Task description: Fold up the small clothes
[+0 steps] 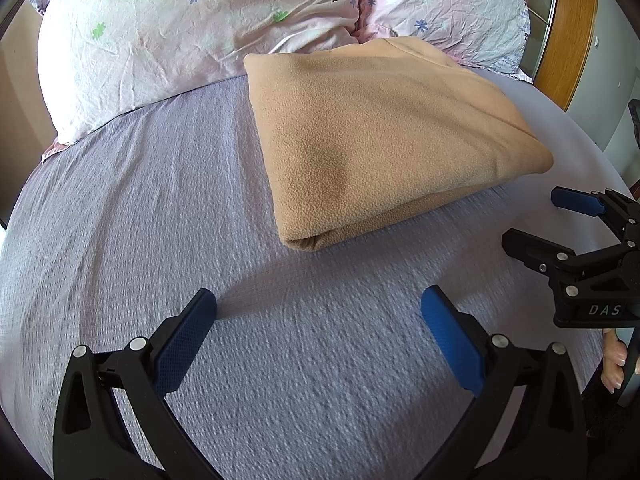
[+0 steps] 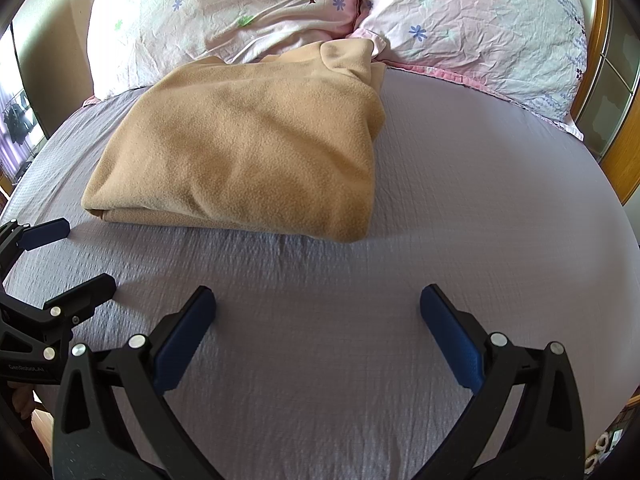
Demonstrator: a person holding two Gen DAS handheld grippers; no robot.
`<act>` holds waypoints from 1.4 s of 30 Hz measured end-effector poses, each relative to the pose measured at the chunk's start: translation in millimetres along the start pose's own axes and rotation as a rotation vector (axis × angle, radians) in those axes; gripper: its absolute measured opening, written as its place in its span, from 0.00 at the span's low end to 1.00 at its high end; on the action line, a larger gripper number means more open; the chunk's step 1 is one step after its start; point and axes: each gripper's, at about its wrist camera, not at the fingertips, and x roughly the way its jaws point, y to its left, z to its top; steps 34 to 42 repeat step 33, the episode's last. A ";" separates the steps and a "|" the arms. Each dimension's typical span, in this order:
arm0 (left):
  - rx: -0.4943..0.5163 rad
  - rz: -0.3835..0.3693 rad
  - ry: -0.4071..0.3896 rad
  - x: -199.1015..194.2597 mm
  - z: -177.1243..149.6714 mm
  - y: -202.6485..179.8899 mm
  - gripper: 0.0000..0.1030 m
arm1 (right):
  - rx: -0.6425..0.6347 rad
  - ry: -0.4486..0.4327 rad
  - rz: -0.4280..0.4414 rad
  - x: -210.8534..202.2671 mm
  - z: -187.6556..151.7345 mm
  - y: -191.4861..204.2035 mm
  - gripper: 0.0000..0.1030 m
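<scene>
A tan fleece garment [image 1: 380,136] lies folded into a thick rectangle on the lilac bed sheet [image 1: 160,208], near the pillows. It also shows in the right wrist view [image 2: 248,148], with a collar or sleeve bunched at its far right corner. My left gripper [image 1: 318,308] is open and empty, hovering over bare sheet in front of the garment. My right gripper [image 2: 318,308] is open and empty too, over bare sheet near the garment's front right corner. Each gripper shows in the other's view, the right one [image 1: 532,220] at the right edge and the left one [image 2: 86,254] at the left edge.
Two pink floral pillows [image 1: 160,40] [image 2: 480,28] lie against the head of the bed behind the garment. A wooden headboard or frame [image 1: 568,32] stands at the far right. The bed's right edge [image 1: 592,152] drops off past the garment.
</scene>
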 end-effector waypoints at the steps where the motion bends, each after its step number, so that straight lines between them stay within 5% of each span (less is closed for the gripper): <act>1: 0.000 0.000 0.000 0.0 0.1 -0.1 0.99 | 0.000 0.000 0.000 0.1 0.2 0.1 0.98; 42: 0.000 0.001 -0.002 0.1 1.0 2.2 0.99 | 0.001 0.000 -0.001 0.2 0.2 0.4 0.98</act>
